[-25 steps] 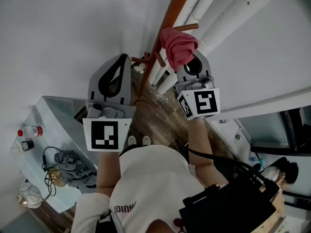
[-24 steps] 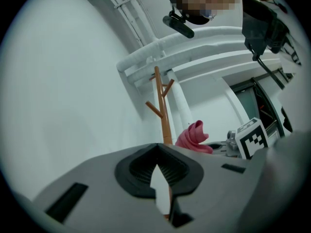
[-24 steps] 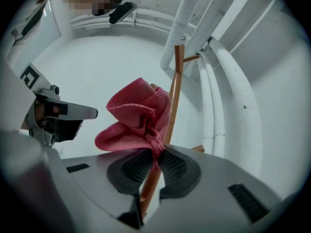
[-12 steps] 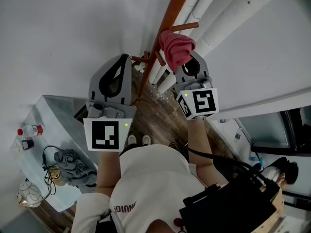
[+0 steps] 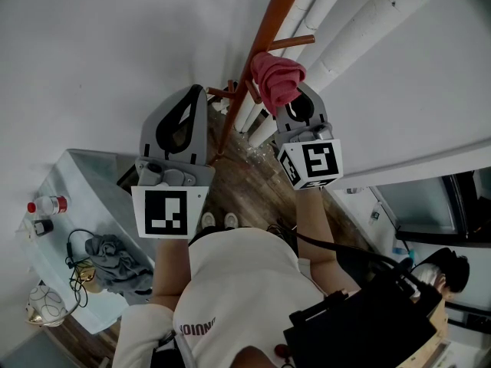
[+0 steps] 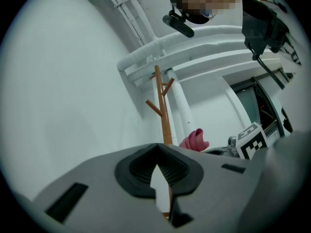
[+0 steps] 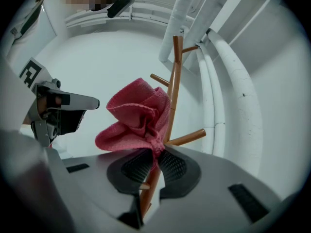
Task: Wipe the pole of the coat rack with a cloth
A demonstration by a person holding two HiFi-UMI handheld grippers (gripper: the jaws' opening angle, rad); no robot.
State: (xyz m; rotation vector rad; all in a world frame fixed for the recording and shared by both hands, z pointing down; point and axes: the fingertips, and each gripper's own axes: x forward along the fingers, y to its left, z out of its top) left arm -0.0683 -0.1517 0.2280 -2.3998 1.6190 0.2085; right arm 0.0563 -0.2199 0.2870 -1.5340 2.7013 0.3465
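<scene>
1. Your right gripper (image 7: 154, 161) pinches a fold of the red cloth (image 7: 138, 118) between its ribbed pads. The rest of the cloth bunches up loose just ahead of the jaws. Holding it by one fold likely leaves a soft wad free to rub with.
2. Directly beyond those jaws runs the coat rack's brown pole (image 7: 175, 76). The cloth wad lies against the side of the pole that faces your left gripper, just beneath a side peg (image 7: 187, 139). That placement suits a stroke along the pole.
3. Your left gripper (image 6: 158, 171) has its jaws pressed together at the tips and grips nothing. It hangs well to the side of the right one, clear of the pole, probably so it does not get in the way of the wiping.
4. Past the pole, farther out from both tools, stand thick white pipes (image 7: 233, 96) against the wall.
5. The cubes on both grippers carry black-and-white square markers that hold no readable words. The print on your shirt (image 5: 198, 330) is too distorted to read with confidence.
</scene>
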